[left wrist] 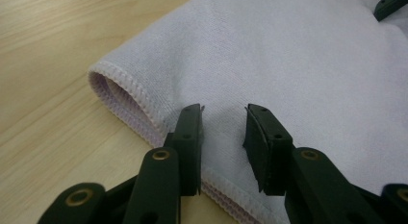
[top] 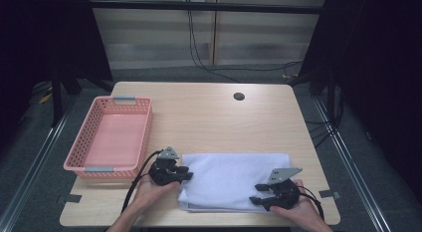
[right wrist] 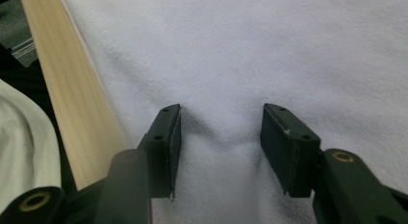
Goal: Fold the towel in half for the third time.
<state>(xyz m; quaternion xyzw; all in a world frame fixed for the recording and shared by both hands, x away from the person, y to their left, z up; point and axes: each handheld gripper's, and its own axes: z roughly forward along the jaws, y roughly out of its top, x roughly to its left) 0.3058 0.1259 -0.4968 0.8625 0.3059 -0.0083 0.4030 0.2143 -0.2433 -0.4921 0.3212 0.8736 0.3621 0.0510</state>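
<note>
On the near half of the wooden counter [top: 209, 117] lies a folded white towel [top: 234, 179], its long side running left to right and its front edge close to the counter's near edge. At the towel's left end sits the left gripper [top: 185, 173], held in a hand [top: 152, 192] that comes up from the bottom of the high view with the forearm angled inward; the gripper points to the right across the cloth. Seen in the left gripper view, its fingers [left wrist: 190, 137] stand apart, resting on the top of the towel [left wrist: 288, 65] just inside the stitched, rolled hem, with a strip of cloth between them and nothing pinched. Near the towel's front right corner the right gripper [top: 260, 194] points left, carried by the right hand [top: 298, 209], whose forearm rises from the lower right. Its fingers [right wrist: 166, 137] are also spread, wider than the left pair, pressing down on the towel [right wrist: 240, 51] so that faint creases run between them; the counter's edge [right wrist: 72, 99] passes just beside the left finger in that view. A pink plastic basket [top: 79, 152] stands at the counter's left side, close to the left gripper but apart from the towel.
</note>
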